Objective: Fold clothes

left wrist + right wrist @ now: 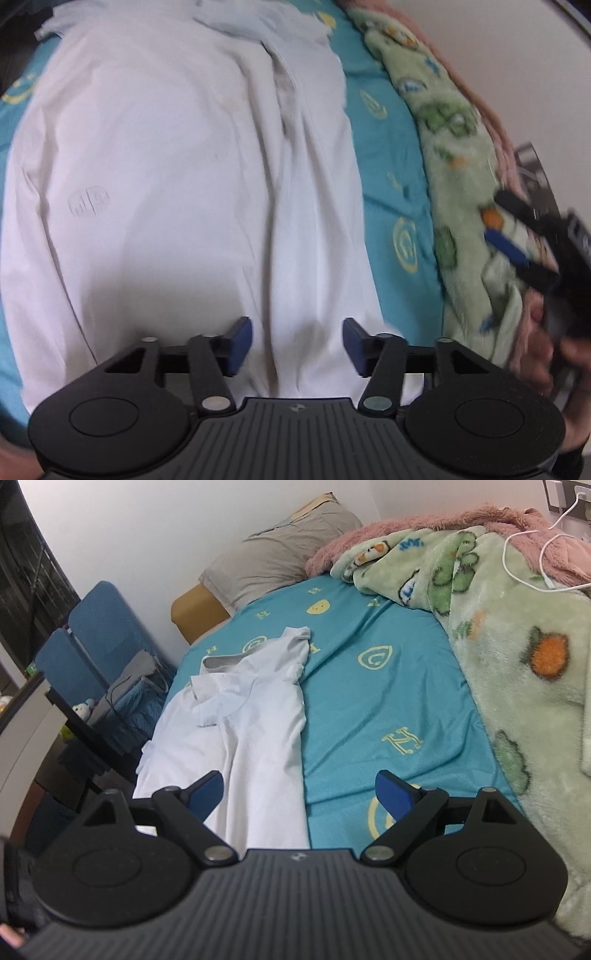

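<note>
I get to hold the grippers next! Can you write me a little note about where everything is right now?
Left hand-held gripper: open, holding nothing, above the near end of the white shirt.
Right hand-held gripper: open, holding nothing, over the shirt's right edge and the blue sheet.
Shirt: lies lengthwise on the bed, collar at the far end, partly folded along its length, still wrinkled.
Green blanket: bunched along the right.
Left to do: grab the shirt and finish folding.

You can read a yellow "H" (pixel 402 739) printed on the teal bedsheet (pixel 369 701), plus a smaller "H" (pixel 263 615) further up. A "C" sits inside a drop-shaped yellow emblem (pixel 375 658) (same sheet). The white shirt (pixel 166 166) bears an embossed square logo (pixel 88 200), unreadable.
</note>
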The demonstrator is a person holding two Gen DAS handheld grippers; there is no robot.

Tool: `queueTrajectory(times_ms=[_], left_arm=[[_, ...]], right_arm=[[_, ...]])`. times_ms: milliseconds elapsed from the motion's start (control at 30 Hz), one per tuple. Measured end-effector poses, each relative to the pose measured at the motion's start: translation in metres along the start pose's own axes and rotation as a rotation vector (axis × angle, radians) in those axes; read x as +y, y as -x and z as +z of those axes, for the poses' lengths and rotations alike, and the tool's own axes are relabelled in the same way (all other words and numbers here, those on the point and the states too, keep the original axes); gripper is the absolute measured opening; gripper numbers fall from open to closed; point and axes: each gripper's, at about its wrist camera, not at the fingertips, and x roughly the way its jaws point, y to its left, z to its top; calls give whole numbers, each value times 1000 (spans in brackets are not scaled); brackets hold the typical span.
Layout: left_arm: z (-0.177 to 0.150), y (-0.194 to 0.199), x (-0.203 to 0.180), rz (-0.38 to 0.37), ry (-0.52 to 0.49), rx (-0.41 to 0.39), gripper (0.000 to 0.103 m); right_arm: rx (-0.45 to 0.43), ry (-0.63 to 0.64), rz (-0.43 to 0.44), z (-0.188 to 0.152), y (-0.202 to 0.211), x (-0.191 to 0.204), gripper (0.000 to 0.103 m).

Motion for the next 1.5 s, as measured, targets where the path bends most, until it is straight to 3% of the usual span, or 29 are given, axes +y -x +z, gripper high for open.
queueTrajectory(times_ms=[367, 400, 600, 667, 767, 933, 967, 1033, 1067, 1167, 1300, 1433, 1500], left_arm=[[185, -55, 46, 55, 230, -379, 65], [199, -62, 48, 73, 225, -410, 65], [273, -98, 46, 350, 14, -551, 68], [291, -108, 50, 408, -36, -558, 69], [315, -124, 56, 434, -59, -569, 69], [346, -150, 64, 368, -74, -544, 65], [351, -156, 64, 354, -80, -530, 57], [357, -168, 58, 351, -128, -483, 29], [358, -173, 53, 360, -163, -461, 7], [360, -168, 31, 442, -286, -547, 6], [369, -157, 13, 598, -281, -666, 6], [361, -159, 17, 578, -221, -605, 18], [346, -153, 19, 545, -195, -575, 36]], right_arm=[[14, -3, -53, 3, -53, 3, 90], [13, -5, -55, 4, -56, 2, 90], [18, -21, -81, 8, -82, -9, 90], [22, -37, -77, 9, -89, -13, 90], [29, -46, -77, 9, -99, -18, 90], [54, -47, -71, 7, -115, -20, 90], [53, -46, -71, 8, -117, -20, 90], [49, -43, -67, 8, -118, -20, 90], [46, -40, -65, 8, -118, -20, 90], [39, -33, -62, 8, -117, -19, 90], [28, -37, -64, 8, -115, -21, 90], [18, -26, -59, 9, -115, -20, 90], [15, -15, -51, 10, -114, -18, 90]])
